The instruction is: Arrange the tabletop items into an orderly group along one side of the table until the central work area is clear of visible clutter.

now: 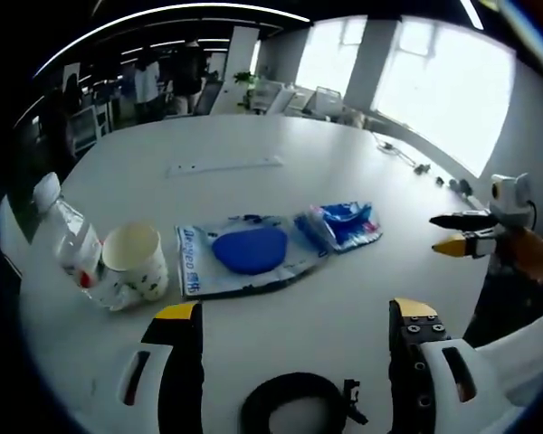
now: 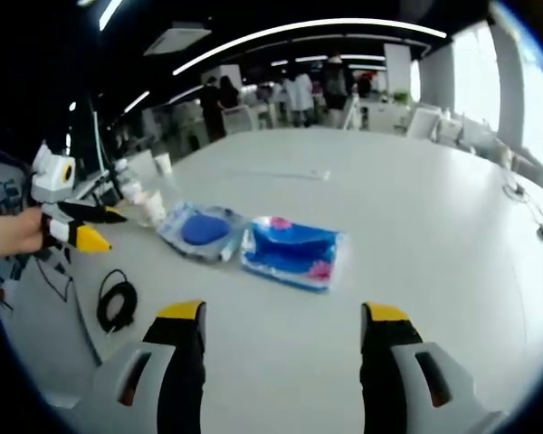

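Observation:
On the white table (image 1: 281, 199) a plastic bottle (image 1: 65, 237) lies beside a white paper cup (image 1: 136, 262). To their right lie a clear packet with a blue pad (image 1: 249, 250) and a blue packet (image 1: 344, 223). My left gripper (image 1: 294, 316) hangs open over the near edge, above a black coiled cable (image 1: 294, 402). The right gripper (image 1: 462, 233) enters from the right. In the right gripper view my right gripper (image 2: 281, 318) is open over bare table, short of the blue packet (image 2: 294, 250) and the blue-pad packet (image 2: 204, 229); the cup (image 2: 149, 210), the cable (image 2: 116, 300) and the left gripper (image 2: 95, 226) are at left.
A flat white strip (image 1: 224, 165) lies further back on the table. Cables and small items (image 1: 416, 167) sit along the far right edge near the windows. Chairs and standing people (image 2: 299, 90) are beyond the table.

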### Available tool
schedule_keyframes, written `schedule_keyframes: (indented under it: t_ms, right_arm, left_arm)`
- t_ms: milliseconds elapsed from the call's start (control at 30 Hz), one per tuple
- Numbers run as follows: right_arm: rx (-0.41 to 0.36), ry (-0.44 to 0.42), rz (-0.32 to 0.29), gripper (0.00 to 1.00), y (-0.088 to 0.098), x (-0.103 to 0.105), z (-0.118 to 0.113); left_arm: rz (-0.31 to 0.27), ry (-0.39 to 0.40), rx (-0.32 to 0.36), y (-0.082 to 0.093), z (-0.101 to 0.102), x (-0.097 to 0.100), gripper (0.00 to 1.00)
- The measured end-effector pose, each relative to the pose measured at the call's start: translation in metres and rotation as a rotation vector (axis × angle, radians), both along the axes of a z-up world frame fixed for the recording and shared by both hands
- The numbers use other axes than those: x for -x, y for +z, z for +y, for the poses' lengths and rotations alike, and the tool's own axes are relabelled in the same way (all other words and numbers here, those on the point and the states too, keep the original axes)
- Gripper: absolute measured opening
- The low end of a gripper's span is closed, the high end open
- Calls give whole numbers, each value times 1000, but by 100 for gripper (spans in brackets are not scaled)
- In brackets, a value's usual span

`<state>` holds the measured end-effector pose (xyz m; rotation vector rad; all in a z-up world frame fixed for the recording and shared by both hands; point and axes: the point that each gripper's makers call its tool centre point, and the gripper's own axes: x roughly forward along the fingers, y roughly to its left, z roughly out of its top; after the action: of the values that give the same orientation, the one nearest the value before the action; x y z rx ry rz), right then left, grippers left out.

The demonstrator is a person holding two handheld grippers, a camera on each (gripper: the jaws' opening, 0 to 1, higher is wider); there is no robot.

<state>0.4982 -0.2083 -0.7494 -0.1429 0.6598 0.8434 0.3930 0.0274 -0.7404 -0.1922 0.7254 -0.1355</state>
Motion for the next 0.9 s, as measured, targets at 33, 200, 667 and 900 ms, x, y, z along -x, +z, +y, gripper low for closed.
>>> schedule_keyframes:
  t_ms: [33, 200, 667, 900]
  right_arm:
    - [-1, -2, 0, 67, 0, 1, 1]
    - [-6, -7, 4, 67, 1, 6, 6]
    - [-4, 24, 13, 66, -3, 18, 20]
    - [-1, 76, 20, 65, -7, 26, 36]
  left_arm:
    - [1, 3, 1, -1, 2, 2, 81]
    - [5, 10, 4, -2, 6, 8, 81]
    - [17, 33, 21, -11, 9, 20, 80]
    - [20, 57, 29, -15, 13, 28, 80]
